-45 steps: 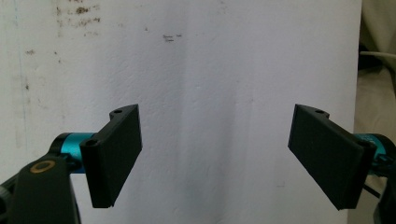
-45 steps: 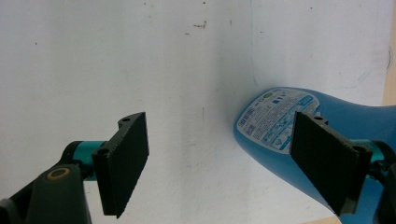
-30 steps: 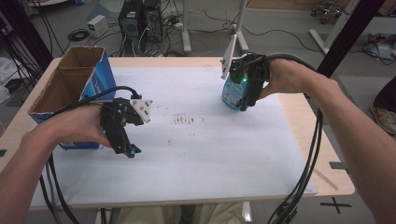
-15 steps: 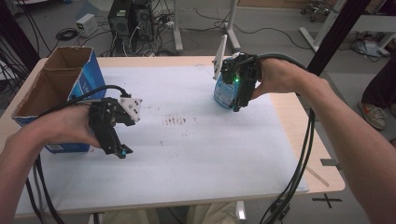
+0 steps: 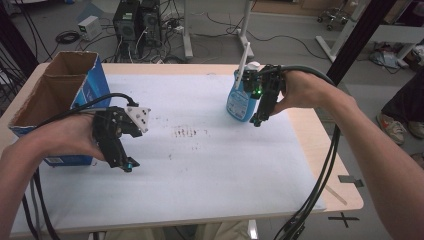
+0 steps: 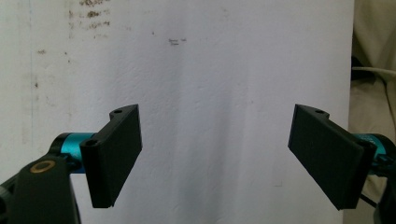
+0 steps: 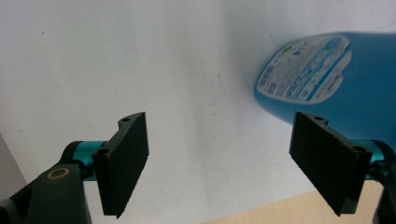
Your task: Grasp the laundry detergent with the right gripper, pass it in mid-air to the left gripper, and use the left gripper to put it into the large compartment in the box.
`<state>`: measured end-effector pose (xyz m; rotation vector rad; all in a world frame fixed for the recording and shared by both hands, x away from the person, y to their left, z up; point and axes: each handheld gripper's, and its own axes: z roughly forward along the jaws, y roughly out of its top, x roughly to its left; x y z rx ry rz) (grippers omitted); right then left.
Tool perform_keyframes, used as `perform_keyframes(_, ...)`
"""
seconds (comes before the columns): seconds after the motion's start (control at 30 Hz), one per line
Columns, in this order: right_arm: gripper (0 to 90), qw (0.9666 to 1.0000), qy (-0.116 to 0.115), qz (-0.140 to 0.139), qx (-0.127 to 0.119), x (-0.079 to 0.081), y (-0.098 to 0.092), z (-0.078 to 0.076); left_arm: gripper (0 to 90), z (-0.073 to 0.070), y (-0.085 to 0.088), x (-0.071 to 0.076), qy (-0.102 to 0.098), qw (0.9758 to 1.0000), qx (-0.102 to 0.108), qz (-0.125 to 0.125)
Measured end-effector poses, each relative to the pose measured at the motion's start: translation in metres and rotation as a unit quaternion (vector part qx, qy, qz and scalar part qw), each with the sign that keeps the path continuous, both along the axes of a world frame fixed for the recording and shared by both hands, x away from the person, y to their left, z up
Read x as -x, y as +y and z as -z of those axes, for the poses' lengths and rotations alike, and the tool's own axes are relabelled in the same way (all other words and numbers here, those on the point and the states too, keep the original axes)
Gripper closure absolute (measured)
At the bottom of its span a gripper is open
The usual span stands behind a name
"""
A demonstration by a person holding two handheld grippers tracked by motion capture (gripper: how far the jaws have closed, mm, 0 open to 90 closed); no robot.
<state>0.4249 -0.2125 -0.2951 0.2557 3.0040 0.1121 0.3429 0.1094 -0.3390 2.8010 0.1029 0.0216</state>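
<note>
A blue spray bottle with a white top and a printed label stands at the far right of the white table cover. My right gripper hangs close beside it on its right, pointing down. In the right gripper view the right gripper is open, and the bottle lies beyond its right jaw, not between the jaws. My left gripper hovers over the left part of the table. In the left gripper view the left gripper stands wide open over bare white cover.
An open blue cardboard box sits at the table's left edge, just behind my left hand. A patch of dark smudges marks the cover mid-table. Bare wood runs along the right edge. Computers and cables lie on the floor beyond.
Both hands stay roughly where they were. The right gripper has sunk a little beside the bottle, so more of the bottle shows to its left.
</note>
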Motion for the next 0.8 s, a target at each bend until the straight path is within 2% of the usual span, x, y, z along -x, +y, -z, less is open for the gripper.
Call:
perform_keyframes(0.27, 19.0, 0.9991, 0.002, 0.042, 0.003, 0.000, -0.019, -0.001, 17.5, -0.003, 0.001, 0.001, -0.001, 1.0000, 0.006, 0.003)
perform_keyframes(0.43, 19.0, 0.9970, -0.006, 0.076, 0.007, -0.002, -0.029, 0.000, 17.5, -0.002, 0.000, 0.000, 0.000, 1.0000, 0.003, 0.006)
perform_keyframes(0.57, 19.0, 0.9933, -0.015, 0.114, -0.008, -0.007, -0.037, 0.002, 17.5, -0.002, -0.001, 0.000, 0.001, 1.0000, 0.000, 0.005)
perform_keyframes(0.73, 19.0, 0.9844, -0.025, 0.168, -0.044, -0.016, -0.046, 0.006, 17.5, -0.002, 0.001, 0.000, -0.002, 1.0000, 0.002, 0.005)
perform_keyframes(0.8, 18.9, 0.9820, -0.026, 0.178, -0.056, -0.018, -0.049, 0.008, 17.5, -0.003, 0.002, 0.001, 0.001, 1.0000, 0.002, 0.002)
